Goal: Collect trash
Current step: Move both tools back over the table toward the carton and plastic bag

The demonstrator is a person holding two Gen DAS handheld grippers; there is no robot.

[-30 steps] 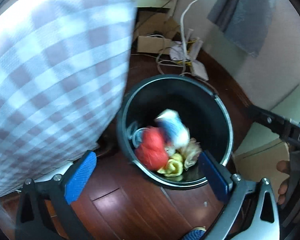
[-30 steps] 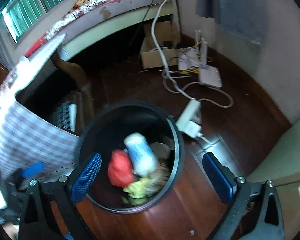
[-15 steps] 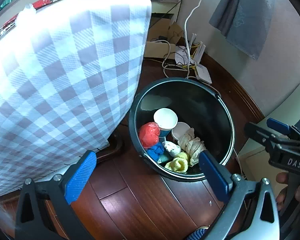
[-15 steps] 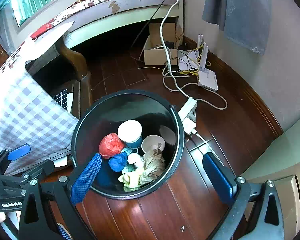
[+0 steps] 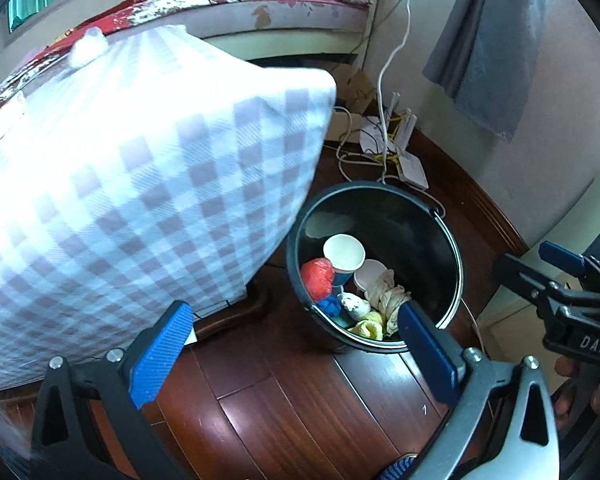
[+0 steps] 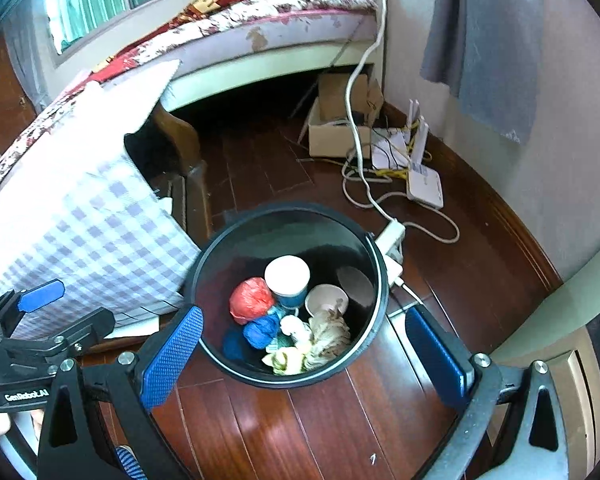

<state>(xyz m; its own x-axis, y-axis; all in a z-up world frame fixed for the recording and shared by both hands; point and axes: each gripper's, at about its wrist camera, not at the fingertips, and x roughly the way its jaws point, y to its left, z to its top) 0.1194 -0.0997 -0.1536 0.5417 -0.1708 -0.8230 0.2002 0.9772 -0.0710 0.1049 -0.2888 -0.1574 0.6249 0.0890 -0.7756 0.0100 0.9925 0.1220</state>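
Left gripper: spread wide, holding nothing
Right gripper: spread wide, holding nothing
Bin: frame centre, paper cup among wads inside

black bin, red wad, blue wad, lilac-and-white checked cloth, blue-padded claws.

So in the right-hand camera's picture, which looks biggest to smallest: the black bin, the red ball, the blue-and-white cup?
1. Black bin, by far the largest; it holds the other two.
2 and 3. Red ball and blue-and-white cup look alike in size, so I won't rank them.
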